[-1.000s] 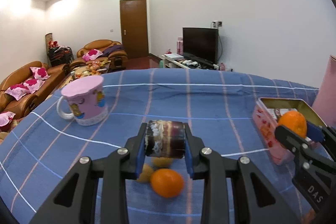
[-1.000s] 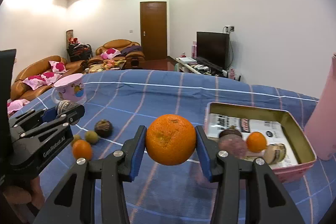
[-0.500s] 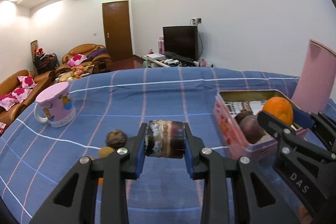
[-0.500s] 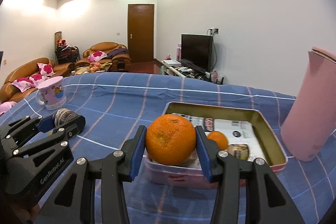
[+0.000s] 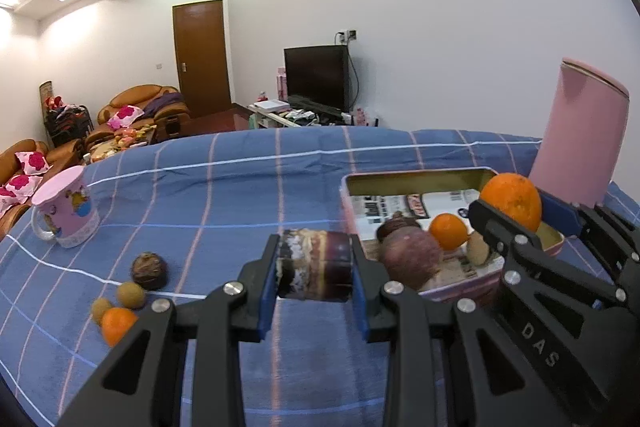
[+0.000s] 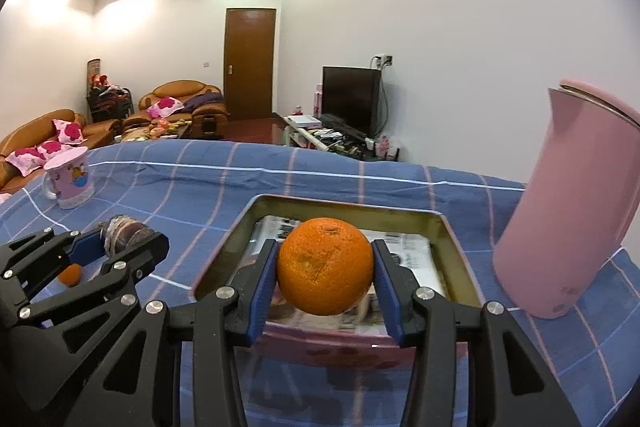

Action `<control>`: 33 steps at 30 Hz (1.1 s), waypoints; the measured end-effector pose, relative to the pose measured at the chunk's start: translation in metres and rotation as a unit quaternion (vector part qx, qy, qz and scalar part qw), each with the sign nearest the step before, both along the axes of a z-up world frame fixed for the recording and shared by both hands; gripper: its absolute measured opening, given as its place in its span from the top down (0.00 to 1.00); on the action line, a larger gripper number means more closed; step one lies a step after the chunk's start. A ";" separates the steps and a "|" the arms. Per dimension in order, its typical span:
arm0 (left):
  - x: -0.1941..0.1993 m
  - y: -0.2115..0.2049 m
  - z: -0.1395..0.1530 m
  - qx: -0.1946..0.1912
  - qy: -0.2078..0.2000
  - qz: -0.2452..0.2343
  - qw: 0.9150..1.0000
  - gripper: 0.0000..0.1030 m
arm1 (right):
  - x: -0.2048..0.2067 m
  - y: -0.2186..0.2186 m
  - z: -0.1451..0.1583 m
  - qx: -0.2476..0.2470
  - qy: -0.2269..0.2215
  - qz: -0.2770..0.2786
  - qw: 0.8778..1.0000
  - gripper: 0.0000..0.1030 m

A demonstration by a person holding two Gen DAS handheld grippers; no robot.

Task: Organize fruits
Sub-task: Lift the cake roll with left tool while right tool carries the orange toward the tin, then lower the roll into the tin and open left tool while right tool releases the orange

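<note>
Both grippers swung toward the tin; right gripper clamps our orange, left gripper a dark fruit. Four loose fruits remain at nine o'clock.

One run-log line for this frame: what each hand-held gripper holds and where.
left hand-held gripper: shut on dark purple fruit, beside tin | right hand-held gripper: shut on orange, over tin

A dark fruit was held tight in the left gripper. A big orange was held by the right gripper over the tin.
</note>
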State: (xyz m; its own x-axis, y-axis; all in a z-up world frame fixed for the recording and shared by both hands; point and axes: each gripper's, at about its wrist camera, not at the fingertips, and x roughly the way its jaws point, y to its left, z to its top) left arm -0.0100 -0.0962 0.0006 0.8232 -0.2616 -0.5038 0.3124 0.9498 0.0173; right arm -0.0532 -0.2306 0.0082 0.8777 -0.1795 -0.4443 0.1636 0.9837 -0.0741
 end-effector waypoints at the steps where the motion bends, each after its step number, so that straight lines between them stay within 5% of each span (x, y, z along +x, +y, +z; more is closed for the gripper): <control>1: 0.000 -0.004 0.000 -0.001 -0.001 -0.001 1.000 0.68 | 0.001 -0.003 0.000 0.000 0.000 -0.002 1.000 0.53; 18: 0.014 -0.076 -0.002 -0.006 0.015 -0.040 0.999 0.68 | 0.008 -0.079 0.004 -0.004 -0.004 -0.073 0.997 0.53; 33: 0.043 -0.108 -0.010 -0.002 0.057 -0.047 0.997 0.68 | 0.031 -0.100 0.001 0.009 0.016 -0.077 0.997 0.53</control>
